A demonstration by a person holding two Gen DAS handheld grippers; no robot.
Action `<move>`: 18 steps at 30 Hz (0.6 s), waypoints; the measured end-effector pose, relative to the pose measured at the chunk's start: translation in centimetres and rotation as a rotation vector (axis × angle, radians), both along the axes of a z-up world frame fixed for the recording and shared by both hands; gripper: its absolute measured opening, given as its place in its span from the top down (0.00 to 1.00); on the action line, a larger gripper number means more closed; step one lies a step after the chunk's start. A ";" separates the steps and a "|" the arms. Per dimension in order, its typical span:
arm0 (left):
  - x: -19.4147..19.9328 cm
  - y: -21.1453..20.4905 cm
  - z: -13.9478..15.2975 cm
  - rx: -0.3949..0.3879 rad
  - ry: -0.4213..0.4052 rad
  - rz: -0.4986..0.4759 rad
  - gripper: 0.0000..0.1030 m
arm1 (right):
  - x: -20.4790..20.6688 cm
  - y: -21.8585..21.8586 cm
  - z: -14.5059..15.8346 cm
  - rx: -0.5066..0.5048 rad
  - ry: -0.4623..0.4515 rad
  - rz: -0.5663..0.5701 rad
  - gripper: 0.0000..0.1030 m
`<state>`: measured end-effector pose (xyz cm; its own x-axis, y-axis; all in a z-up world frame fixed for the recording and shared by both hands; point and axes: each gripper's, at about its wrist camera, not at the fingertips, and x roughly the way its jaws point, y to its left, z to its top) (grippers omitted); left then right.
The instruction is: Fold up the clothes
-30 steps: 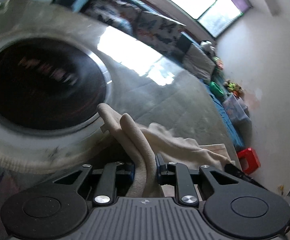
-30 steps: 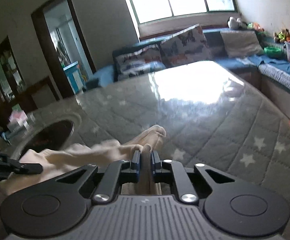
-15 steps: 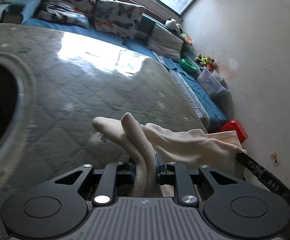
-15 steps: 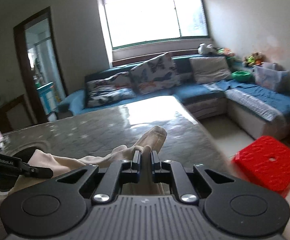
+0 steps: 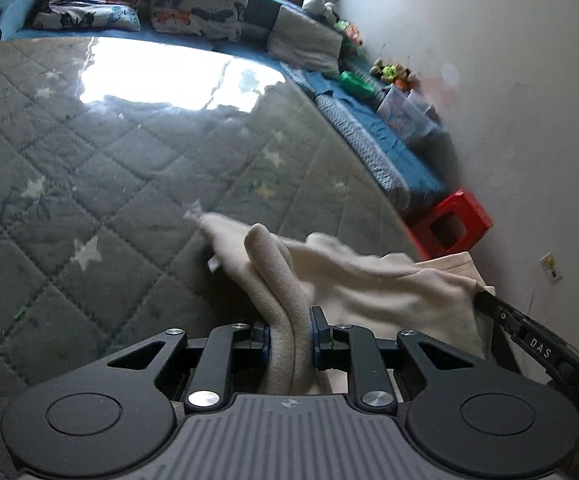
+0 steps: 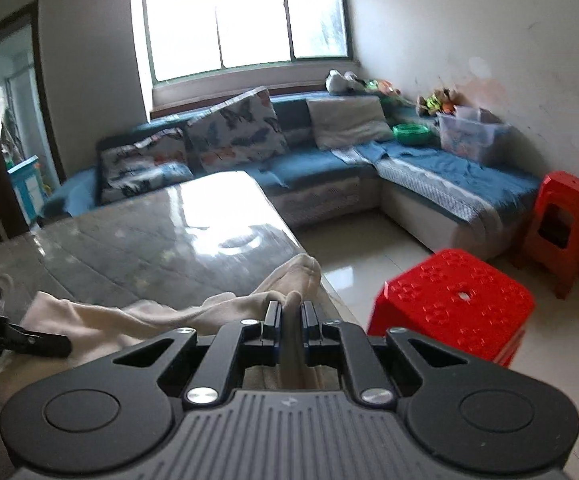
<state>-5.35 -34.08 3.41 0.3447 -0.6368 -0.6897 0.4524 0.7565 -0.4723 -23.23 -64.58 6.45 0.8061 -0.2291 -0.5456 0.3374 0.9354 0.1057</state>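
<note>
Left wrist view: left gripper pinched a thick fold of the cream garment at lower centre, cloth running right to the other gripper's tip at the right edge, above the grey quilted table cover. Right wrist view: right gripper clamped on another fold of it at lower centre, cloth trailing left; red stool right, blue sofa behind.
</note>
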 end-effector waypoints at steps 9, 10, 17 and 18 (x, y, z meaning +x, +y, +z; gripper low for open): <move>-0.3 0.9 -0.6 0.036 -0.009 0.007 0.61 | 1.0 0.4 -1.6 -0.003 0.070 0.005 0.87; -0.3 0.8 -0.5 0.045 -0.020 0.009 0.59 | 1.3 0.7 -1.6 -0.001 0.071 0.028 0.86; -0.6 1.2 0.7 0.085 -0.110 0.026 0.47 | 4.7 4.0 -1.6 0.043 0.090 0.158 0.73; -0.7 1.2 0.9 0.090 -0.125 0.023 0.44 | 5.3 4.6 -1.6 0.036 0.094 0.170 0.70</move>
